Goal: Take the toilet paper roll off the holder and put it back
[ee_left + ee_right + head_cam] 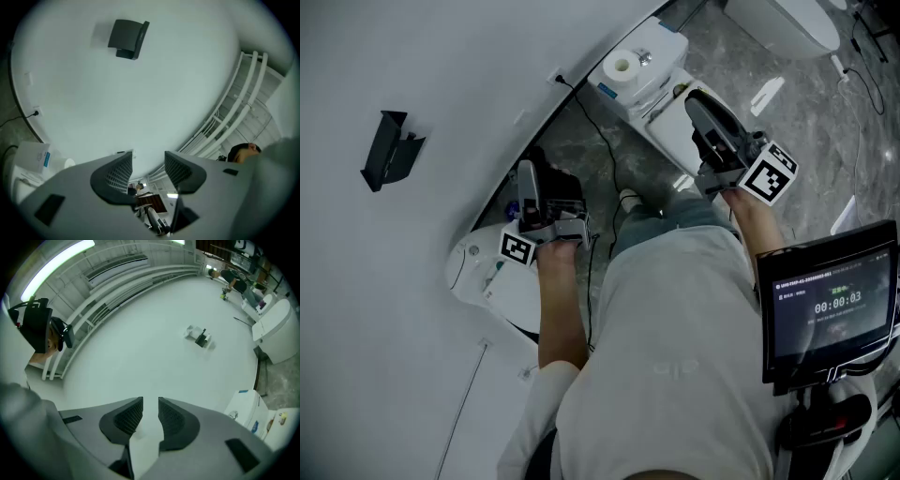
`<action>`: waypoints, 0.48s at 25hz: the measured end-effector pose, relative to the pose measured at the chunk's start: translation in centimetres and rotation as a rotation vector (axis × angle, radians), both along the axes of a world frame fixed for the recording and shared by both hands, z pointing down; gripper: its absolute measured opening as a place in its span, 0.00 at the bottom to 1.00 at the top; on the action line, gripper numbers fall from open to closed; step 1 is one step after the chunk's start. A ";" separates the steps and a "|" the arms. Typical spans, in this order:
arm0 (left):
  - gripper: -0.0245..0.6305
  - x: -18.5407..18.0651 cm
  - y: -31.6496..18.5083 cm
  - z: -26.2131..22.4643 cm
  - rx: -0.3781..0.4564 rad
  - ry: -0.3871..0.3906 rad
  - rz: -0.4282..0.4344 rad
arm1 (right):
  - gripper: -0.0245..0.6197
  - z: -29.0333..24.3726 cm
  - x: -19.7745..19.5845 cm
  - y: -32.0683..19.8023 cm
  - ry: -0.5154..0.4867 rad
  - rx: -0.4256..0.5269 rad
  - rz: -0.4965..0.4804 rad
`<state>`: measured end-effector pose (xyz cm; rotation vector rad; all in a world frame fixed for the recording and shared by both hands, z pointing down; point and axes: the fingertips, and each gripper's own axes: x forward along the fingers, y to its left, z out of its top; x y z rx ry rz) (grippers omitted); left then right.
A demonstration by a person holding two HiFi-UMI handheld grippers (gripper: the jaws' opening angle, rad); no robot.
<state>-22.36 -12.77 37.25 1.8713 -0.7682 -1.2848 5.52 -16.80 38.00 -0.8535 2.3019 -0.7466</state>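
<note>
The black holder [389,150] hangs bare on the white wall; it also shows in the left gripper view [129,38] and, small, in the right gripper view [201,337]. The white toilet paper roll [623,67] stands on a toilet tank [661,47], away from the holder. My left gripper [528,183] is held low near the wall, well short of the holder; its jaws [147,168] are open with nothing between them. My right gripper [708,111] points towards the tank, and its jaws [150,416] stand a narrow gap apart, holding nothing.
A white toilet [487,272] sits below my left gripper, and a black cable [605,150] runs along the grey marble floor. Another toilet [787,23] stands at the top right. A tablet screen [830,305] is mounted at my right. White rails [243,93] run along the wall.
</note>
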 end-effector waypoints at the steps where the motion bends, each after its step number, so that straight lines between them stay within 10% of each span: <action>1: 0.35 0.2 -0.1 -0.6 0.009 -0.030 0.002 | 0.18 -0.3 -0.1 -0.1 -0.010 0.002 -0.002; 9: 0.38 3.9 -3.9 -3.5 0.028 -0.317 0.017 | 0.19 3.7 0.7 -5.2 -0.090 -0.080 -0.002; 12: 0.42 8.5 -7.9 -5.8 0.139 -0.390 0.094 | 0.19 0.0 3.7 -8.7 -0.020 0.033 0.071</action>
